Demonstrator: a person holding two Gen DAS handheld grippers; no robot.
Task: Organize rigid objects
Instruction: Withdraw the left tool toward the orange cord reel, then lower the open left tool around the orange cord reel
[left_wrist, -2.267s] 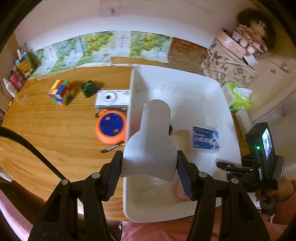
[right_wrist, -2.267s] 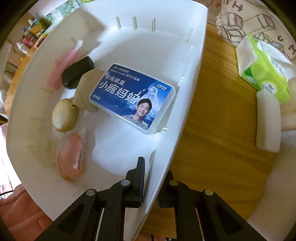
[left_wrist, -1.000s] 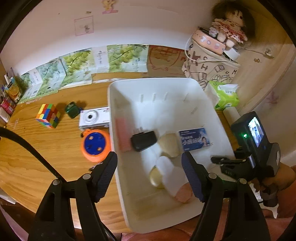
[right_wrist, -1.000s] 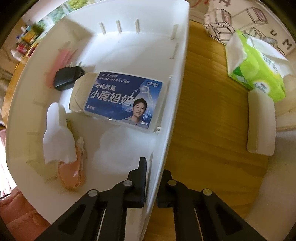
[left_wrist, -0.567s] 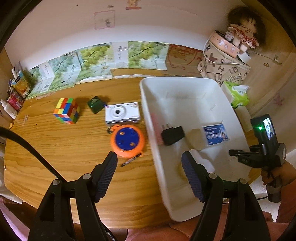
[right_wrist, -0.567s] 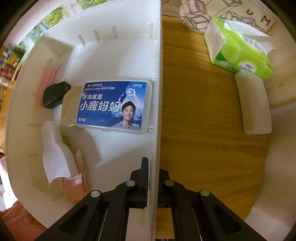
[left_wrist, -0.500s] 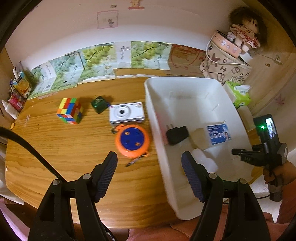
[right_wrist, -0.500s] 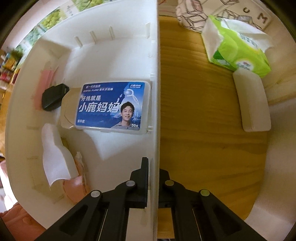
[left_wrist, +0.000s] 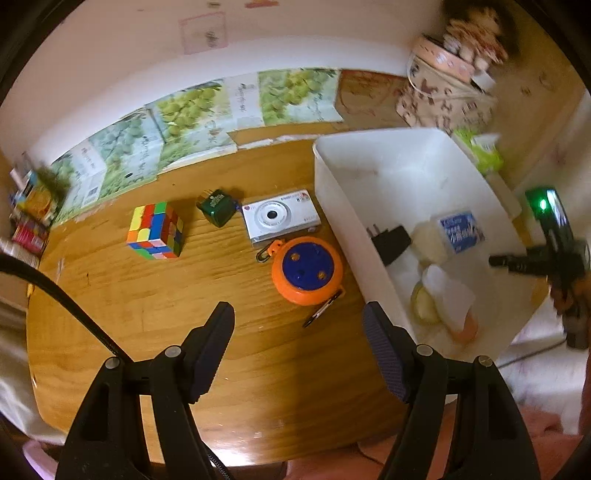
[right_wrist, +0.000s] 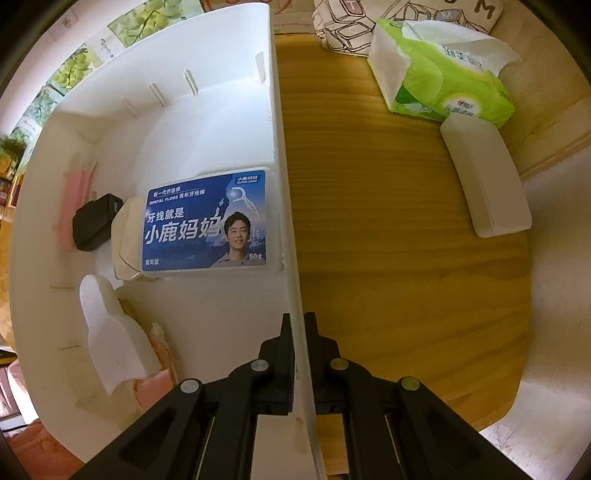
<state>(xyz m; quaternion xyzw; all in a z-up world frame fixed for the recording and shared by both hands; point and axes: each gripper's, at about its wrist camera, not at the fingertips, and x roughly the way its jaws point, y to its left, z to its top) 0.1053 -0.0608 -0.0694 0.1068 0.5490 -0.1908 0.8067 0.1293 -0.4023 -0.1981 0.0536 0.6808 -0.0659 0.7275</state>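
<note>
**Right gripper pinching the bin wall, left one hanging wide over the desk**

Left wrist view first: your left gripper (left_wrist: 299, 347) is spread wide with nothing between the fingers, sitting over bare wood at the bottom of the frame. On the desk (left_wrist: 155, 317) around mid-frame you've got the orange and blue reel (left_wrist: 306, 271), with the white camera (left_wrist: 280, 219) just above it, close enough that I can't tell if they touch. Left of the camera is a small green box (left_wrist: 217, 207), and further left the Rubik's cube (left_wrist: 155, 230), all of them outside the bin. The white bin (left_wrist: 354, 218) fills the right side of the frame. Inside it you can see the black charger (left_wrist: 391, 242), a cream-coloured case (left_wrist: 430, 243), the blue floss box (left_wrist: 461, 230) and a white scoop-shaped piece (left_wrist: 448, 295). At the far right edge, your right gripper (left_wrist: 517, 263) shows up blurry at the bin's far wall.

Right wrist view: the right gripper (right_wrist: 299, 328) is pressed together on the bin's wall (right_wrist: 284, 206), one finger inside, one outside. The floss box (right_wrist: 207, 223) lies flat against that same wall at mid-frame, partly on top of the cream case (right_wrist: 127, 236), with the charger (right_wrist: 96, 225) left of it. The white scoop piece (right_wrist: 110, 332) sits lower left, over something pink. Outside the bin, upper right, there's a green tissue pack (right_wrist: 443, 74) and a white block (right_wrist: 484, 177) on the wood.
</note>
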